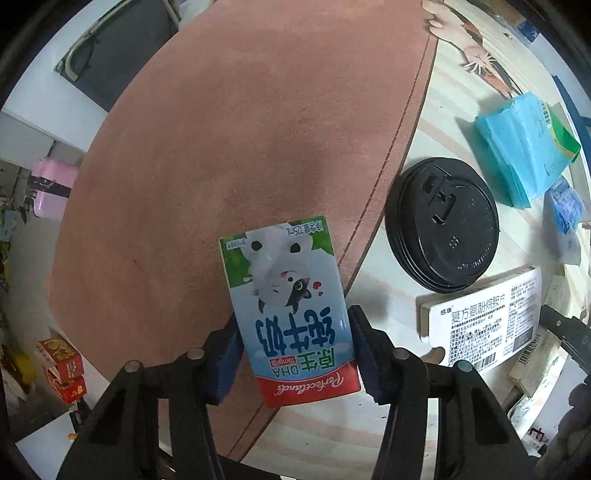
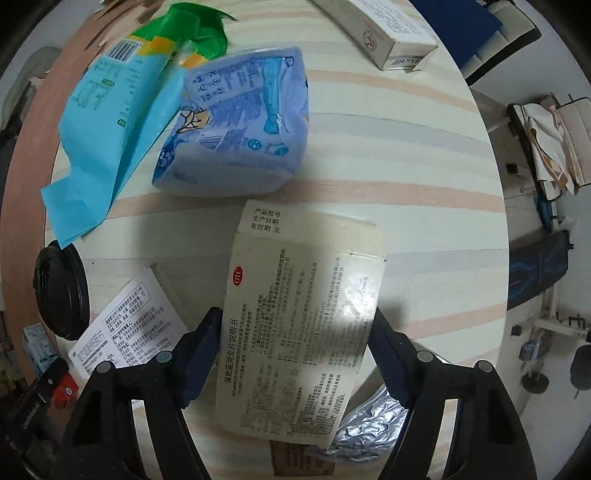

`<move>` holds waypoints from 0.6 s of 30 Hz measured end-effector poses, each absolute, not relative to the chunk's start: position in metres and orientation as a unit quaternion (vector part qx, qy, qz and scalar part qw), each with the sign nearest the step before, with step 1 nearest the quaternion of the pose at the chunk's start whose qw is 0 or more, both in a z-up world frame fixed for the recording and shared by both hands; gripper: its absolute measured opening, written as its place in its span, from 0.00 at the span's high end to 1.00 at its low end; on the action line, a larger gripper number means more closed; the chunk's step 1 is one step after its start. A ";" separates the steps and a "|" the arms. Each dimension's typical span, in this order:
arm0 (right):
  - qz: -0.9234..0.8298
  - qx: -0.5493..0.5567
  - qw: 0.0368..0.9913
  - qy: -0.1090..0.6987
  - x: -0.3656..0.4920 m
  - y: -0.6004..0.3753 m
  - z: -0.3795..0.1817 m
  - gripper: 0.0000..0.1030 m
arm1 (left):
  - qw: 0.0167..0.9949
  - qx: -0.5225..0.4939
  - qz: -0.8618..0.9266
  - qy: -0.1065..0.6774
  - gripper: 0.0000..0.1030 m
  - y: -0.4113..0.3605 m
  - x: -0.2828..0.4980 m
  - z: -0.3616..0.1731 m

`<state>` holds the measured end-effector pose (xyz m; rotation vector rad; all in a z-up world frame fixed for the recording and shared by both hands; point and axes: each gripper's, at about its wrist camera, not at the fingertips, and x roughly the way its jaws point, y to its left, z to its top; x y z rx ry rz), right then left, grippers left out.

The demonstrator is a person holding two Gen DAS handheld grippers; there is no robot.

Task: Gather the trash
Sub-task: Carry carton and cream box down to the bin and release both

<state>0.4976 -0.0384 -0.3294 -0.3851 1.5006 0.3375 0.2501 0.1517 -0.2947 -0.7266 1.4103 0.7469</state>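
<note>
A small milk carton, blue and green with a cartoon cat and a red base, stands between the fingers of my left gripper. Both blue pads press on its sides, above the edge of a brown mat. In the right wrist view a cream medicine box printed with small black text and a red OTC mark sits between the pads of my right gripper. The pads touch both of its long sides. Crumpled silver foil lies partly hidden under that box.
On the striped tabletop lie a stack of black cup lids, a white medicine box, a light blue wrapper, a blue tissue pack and a white carton at the far edge.
</note>
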 end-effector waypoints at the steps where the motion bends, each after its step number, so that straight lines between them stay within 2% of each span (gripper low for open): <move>1: 0.149 -0.170 0.704 0.674 0.497 -0.040 -0.329 0.25 | 0.641 -0.316 0.327 0.618 0.52 0.150 0.252 -0.293; 18: 0.216 -0.157 0.796 0.543 0.419 -0.051 -0.217 0.26 | 0.759 -0.198 0.309 0.538 0.53 0.090 0.231 -0.163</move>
